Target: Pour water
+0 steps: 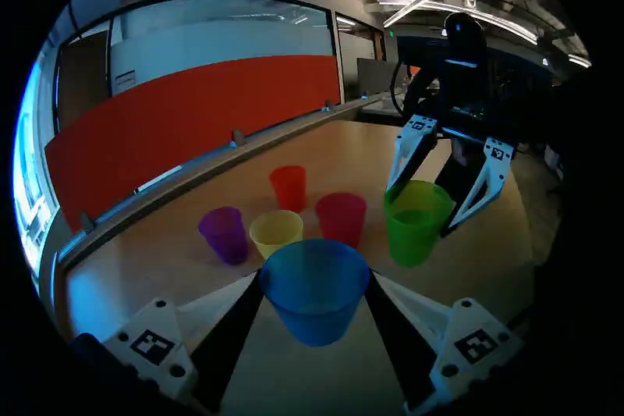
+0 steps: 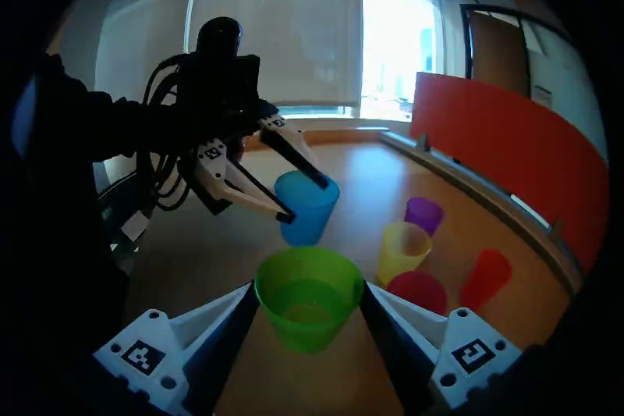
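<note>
Two cups are in play, one per gripper: the left gripper (image 1: pixel 314 278) is clamped on the blue cup (image 1: pixel 314 299), jaws pressing either side of its wall just under the rim, and the right gripper (image 2: pixel 309 289) grips the green cup (image 2: pixel 309 311) the same way. The green one carries the water, with a level showing low inside it, while the blue looks empty, so I'd call green the pourer and blue the target. They face each other near the middle of the table (image 1: pixel 343 147), close but apart; whether either base rests on the wood I can't tell. These look like thin plastic tumblers: light, slick, with walls that give under a squeeze. So the hold belongs high on the wall where the rim stiffens it, firm but not crushing, or the water slops. Four more cups crowd the side toward the table's railed edge: purple cup (image 1: pixel 224 232), yellow cup (image 1: pixel 275 231), red cup (image 1: pixel 341 217), and orange cup (image 1: pixel 288 186) farthest back. Red sits near the green and yellow near the blue, so a wide tilt or swing that way could topple them; the open side of the table is safer.
</note>
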A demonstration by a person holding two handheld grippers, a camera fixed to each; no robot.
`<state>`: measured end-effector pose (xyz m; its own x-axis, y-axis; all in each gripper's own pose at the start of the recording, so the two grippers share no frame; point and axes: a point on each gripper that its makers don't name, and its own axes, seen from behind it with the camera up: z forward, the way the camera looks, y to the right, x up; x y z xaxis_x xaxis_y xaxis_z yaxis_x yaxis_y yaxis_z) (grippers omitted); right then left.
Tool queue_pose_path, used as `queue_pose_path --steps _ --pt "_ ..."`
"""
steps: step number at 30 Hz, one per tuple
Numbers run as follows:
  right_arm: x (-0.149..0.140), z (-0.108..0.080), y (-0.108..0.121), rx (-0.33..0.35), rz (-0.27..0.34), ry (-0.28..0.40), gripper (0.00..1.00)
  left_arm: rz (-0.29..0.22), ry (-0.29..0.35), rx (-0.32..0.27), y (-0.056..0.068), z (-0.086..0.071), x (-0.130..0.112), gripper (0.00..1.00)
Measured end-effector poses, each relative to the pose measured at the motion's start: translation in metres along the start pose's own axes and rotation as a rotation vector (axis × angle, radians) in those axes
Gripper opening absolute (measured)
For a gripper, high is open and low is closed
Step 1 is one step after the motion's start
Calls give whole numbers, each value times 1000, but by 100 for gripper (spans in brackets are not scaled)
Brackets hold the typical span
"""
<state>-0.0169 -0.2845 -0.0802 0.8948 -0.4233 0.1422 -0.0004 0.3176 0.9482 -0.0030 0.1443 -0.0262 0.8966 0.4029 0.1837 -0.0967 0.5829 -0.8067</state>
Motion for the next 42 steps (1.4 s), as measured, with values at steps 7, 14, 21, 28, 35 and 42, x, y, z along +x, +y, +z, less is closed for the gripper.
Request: queue_pose_path --steps 7,14,21,28,35,42 --pt "-7 0 2 -6 10 -13 93 8 -25 -3 2 2 -9 89" --pt "-13 0 1 -3 15 -23 93 16 -40 -12 6 6 -15 89" --pt "-20 2 3 -4 21 -31 93 29 -58 -28 11 10 -21 89" --pt "-26 2 5 -8 30 -41 93 24 -67 -33 11 12 -26 89" --pt "-34 2 5 -6 31 -57 93 16 -91 -34 11 15 -34 89" --pt "-40 4 5 -8 30 -67 93 9 -92 -37 13 19 -37 89"
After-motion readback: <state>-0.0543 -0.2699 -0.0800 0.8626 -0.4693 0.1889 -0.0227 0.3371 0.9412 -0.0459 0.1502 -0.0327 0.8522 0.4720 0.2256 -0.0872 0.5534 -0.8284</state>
